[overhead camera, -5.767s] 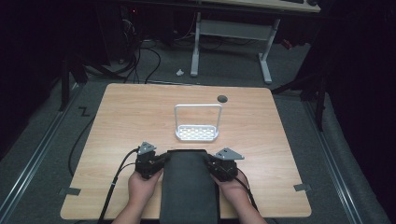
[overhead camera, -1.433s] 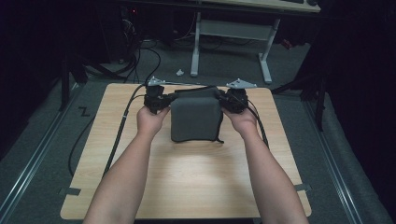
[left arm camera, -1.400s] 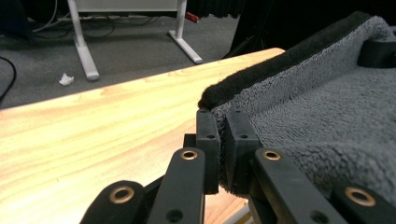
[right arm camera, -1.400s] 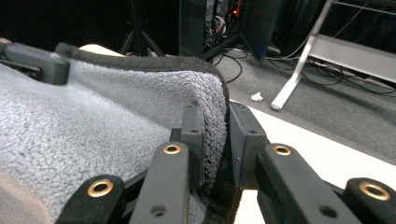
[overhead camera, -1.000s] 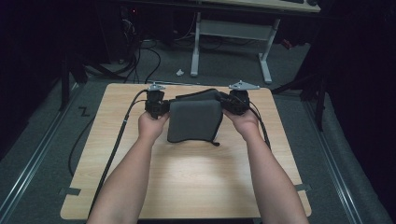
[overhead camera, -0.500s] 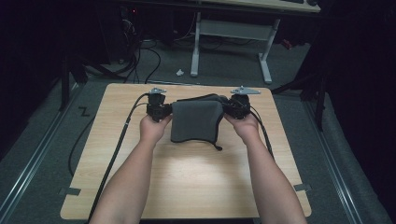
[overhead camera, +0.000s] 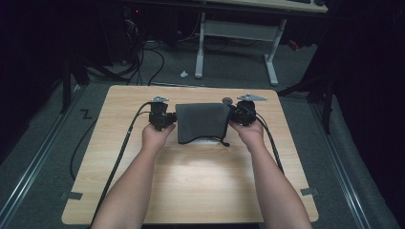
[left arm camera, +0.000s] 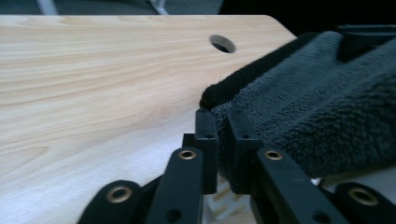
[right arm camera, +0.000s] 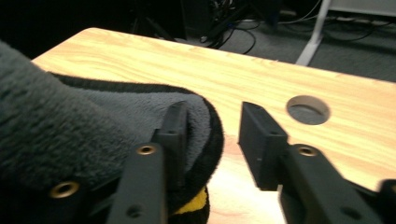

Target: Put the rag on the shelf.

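As I reached across the wooden table, the high view caught my two hands, one gripper in each, at either side of a single dark grey towel spread over the far middle of the tabletop. My left gripper met the towel's left edge and my right gripper its right edge; from that height I could not tell how either pair of jaws stood. A thin dark cord hung off the towel's near right corner.

From the left gripper view, my left gripper had its jaws pressed nearly together on the towel's thick hem, the pile bunched to the right. One round hole showed in the table beyond.

From the right gripper view, my right gripper stood with its jaws apart: one finger lay against the towel's rolled edge, the other hung free over bare wood. A scrap of yellow peeked out beneath the fabric, and the same single hole lay just past the free jaw.
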`<state>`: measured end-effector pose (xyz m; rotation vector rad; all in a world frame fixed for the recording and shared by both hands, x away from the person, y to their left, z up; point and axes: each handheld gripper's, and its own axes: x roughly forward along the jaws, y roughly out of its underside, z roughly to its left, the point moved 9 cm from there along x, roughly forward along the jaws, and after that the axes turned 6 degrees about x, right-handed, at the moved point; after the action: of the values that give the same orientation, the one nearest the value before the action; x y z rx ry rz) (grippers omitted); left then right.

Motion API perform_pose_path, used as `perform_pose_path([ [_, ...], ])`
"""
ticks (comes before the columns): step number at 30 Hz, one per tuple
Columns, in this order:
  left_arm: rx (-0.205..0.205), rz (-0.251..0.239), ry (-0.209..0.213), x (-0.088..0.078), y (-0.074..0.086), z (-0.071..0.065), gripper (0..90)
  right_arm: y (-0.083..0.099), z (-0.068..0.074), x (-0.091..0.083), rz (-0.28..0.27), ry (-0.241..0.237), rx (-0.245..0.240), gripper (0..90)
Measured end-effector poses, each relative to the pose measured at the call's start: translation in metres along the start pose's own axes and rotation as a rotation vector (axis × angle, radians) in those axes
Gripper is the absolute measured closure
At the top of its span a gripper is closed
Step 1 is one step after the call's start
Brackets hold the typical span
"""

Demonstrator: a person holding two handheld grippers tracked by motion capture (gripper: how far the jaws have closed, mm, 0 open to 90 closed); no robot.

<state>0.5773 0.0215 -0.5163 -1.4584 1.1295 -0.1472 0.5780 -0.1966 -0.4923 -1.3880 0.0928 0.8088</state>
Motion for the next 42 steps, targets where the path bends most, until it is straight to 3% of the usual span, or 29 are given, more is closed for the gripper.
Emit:
perform_pose_path([
  [2,0.004,-0.008,-0.010,-0.002,-0.001,0.001,74.3,-0.003,-0.002,-0.003,-0.010,0.009,-0.002,58.1],
  [5,0.006,-0.006,-0.022,-0.006,-0.002,0.002,72.2,-0.007,-0.005,-0.009,-0.025,0.045,-0.014,55.5],
  [14,0.004,-0.034,-0.054,-0.018,-0.003,0.005,65.6,-0.018,-0.008,-0.022,-0.071,0.086,-0.031,52.1],
  [22,0.045,-0.028,-0.105,-0.033,-0.004,0.009,61.5,-0.017,-0.013,-0.033,-0.078,0.103,-0.032,50.5],
  [31,0.037,-0.062,-0.166,-0.054,-0.001,0.019,57.7,-0.007,-0.015,-0.045,-0.060,0.124,-0.052,48.0],
  [34,0.037,-0.068,-0.184,-0.060,0.002,0.022,55.6,-0.005,-0.014,-0.051,-0.087,0.130,-0.059,48.5],
  [38,0.061,-0.066,-0.188,-0.066,0.008,0.021,53.8,0.000,-0.015,-0.059,-0.079,0.156,-0.084,48.2],
  [42,0.077,-0.079,-0.177,-0.074,0.013,0.016,52.1,0.004,-0.014,-0.071,-0.102,0.152,-0.090,48.2],
])
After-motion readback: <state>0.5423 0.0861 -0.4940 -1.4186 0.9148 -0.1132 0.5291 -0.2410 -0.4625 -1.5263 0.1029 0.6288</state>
